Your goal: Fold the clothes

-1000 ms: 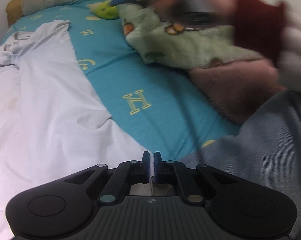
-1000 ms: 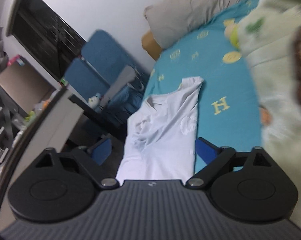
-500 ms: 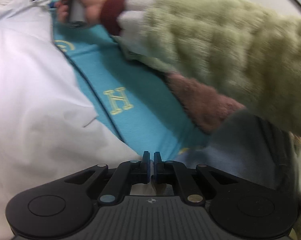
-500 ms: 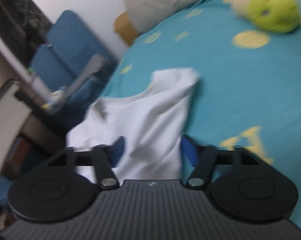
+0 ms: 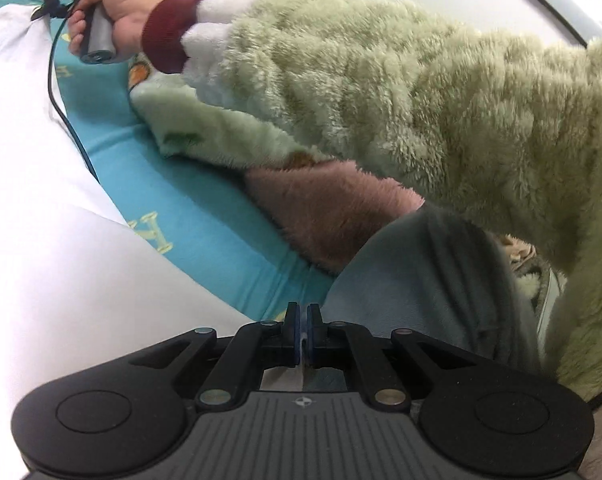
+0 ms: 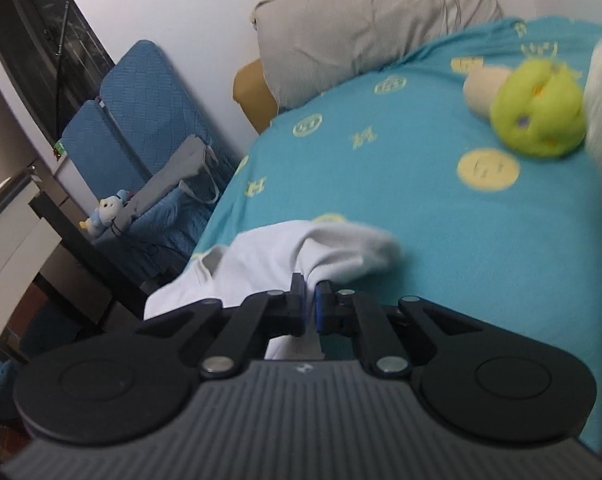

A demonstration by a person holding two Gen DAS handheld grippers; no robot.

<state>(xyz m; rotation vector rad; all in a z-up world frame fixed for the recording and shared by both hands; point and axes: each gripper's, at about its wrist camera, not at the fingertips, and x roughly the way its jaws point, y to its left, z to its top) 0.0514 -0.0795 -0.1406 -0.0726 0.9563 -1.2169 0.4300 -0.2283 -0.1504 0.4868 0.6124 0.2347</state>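
Turquoise bedding [image 6: 441, 220] is covering the bed, and the white shirt [image 6: 301, 252] is lying on it, mostly flat and not yet folded. The right gripper [image 6: 310, 304] is pinching the shirt near one end, and the left gripper [image 5: 302, 330] is clenching a thin edge of white cloth at the near end. I judge folding is only beginning.

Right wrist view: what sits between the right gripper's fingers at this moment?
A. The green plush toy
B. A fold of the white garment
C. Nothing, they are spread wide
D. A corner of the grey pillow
B: the right gripper is closed on a bunched fold of the white garment, while the green plush toy lies far off on the bedsheet.
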